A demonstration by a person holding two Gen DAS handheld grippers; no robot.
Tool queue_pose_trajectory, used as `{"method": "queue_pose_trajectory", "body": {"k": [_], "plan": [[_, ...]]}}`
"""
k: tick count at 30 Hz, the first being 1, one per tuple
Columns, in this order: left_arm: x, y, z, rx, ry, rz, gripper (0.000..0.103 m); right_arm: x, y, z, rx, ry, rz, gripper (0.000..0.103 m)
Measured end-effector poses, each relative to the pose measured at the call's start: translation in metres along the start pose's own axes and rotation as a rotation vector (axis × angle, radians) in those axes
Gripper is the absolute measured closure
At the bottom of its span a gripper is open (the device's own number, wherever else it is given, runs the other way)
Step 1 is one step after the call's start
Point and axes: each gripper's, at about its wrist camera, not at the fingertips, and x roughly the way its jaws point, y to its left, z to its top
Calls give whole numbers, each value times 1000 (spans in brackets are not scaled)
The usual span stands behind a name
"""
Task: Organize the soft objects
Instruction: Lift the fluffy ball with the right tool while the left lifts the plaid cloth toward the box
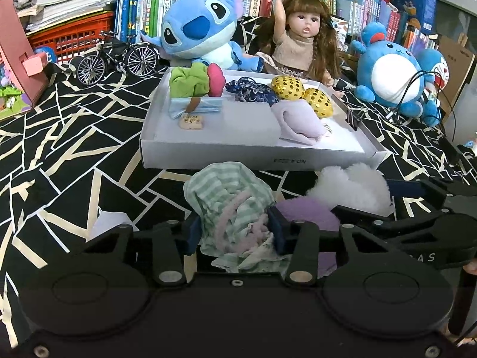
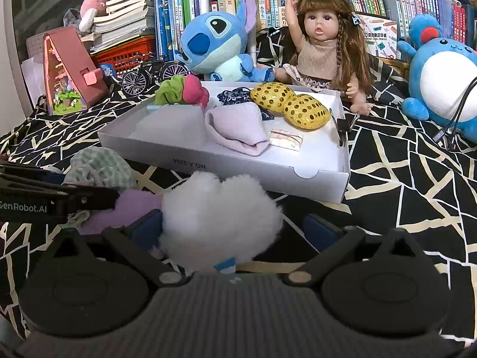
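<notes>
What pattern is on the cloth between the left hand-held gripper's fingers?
Green-and-white stripes on the cloth, with a pink fuzzy strand; clearest in the left wrist view.

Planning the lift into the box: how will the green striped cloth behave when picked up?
The green striped cloth looks crumpled and thin, so it will probably hang floppy from the left gripper, whose pads pinch it. Loose folds may trail or snag the white box rim. Likely light.
</notes>
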Motion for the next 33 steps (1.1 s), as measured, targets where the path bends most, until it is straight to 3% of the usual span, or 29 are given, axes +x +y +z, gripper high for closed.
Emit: {"method": "queue_pose_trajectory", "body": {"k": [13, 20, 33], "plan": [[-18, 7, -2, -15, -30, 4, 64, -1, 6, -3, -33, 1, 25, 5], [-33, 12, -2, -23, -56, 4, 64, -5, 12, -3, -56, -23, 41, 24], [-45, 30, 18, -68, -97, 4, 64, -25, 7, 13, -22, -88, 38, 26]]}}
